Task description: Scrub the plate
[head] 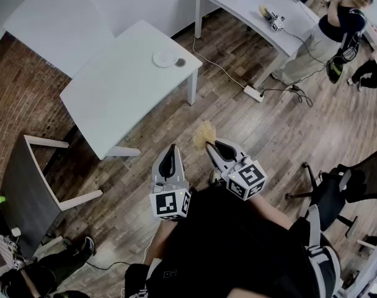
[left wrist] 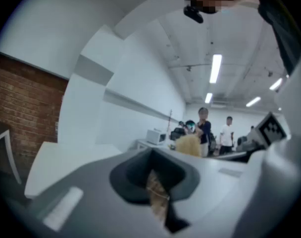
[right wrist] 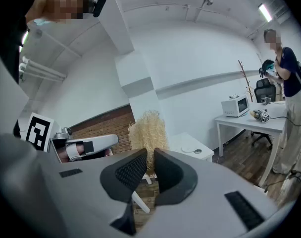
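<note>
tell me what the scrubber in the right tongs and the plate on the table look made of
The scrubber, gripped in the right tongs, is a dry, matte tangle of thin, straw-coloured strands. It is likely plant fibre, possibly a coarse synthetic. The plate is white and smooth, perhaps ceramic or plastic, but it is too small here to tell.
</note>
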`<state>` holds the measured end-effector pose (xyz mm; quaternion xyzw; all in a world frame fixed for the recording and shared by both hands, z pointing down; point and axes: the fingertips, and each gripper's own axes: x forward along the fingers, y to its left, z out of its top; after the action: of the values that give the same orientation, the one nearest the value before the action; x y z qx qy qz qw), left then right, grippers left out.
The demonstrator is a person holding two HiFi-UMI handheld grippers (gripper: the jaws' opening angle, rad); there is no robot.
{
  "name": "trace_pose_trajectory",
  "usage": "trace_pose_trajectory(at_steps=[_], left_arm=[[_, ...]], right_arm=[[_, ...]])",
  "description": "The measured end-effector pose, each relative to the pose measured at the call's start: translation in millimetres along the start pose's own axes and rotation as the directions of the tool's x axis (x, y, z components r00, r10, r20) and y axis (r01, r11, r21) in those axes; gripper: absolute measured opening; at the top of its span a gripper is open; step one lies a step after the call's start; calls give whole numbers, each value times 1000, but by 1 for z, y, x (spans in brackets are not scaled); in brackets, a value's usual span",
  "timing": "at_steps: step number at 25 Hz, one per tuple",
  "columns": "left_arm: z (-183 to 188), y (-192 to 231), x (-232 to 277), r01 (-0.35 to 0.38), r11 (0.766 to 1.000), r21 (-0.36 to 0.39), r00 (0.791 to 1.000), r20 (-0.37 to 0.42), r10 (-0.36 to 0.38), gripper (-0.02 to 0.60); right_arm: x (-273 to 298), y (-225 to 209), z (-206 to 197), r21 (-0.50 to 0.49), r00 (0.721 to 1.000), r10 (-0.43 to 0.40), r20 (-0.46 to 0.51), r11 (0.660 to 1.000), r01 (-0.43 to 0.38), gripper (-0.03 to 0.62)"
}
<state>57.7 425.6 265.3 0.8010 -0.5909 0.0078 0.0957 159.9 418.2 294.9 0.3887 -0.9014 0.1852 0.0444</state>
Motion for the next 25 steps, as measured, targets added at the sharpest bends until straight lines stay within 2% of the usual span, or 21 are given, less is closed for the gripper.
trace_pose_trajectory(at_steps=[16,25], left_arm=[[2,17,-9,5,1000,-17,1000,13,-4,3],[-1,38,-21,19,1000,-21,1000,8,-19,3]], right_arm=[[11,18,0,-7,1000,4,-10,1000,-4,41],[19,35,-3,4,999,-32,1,999,32,42]])
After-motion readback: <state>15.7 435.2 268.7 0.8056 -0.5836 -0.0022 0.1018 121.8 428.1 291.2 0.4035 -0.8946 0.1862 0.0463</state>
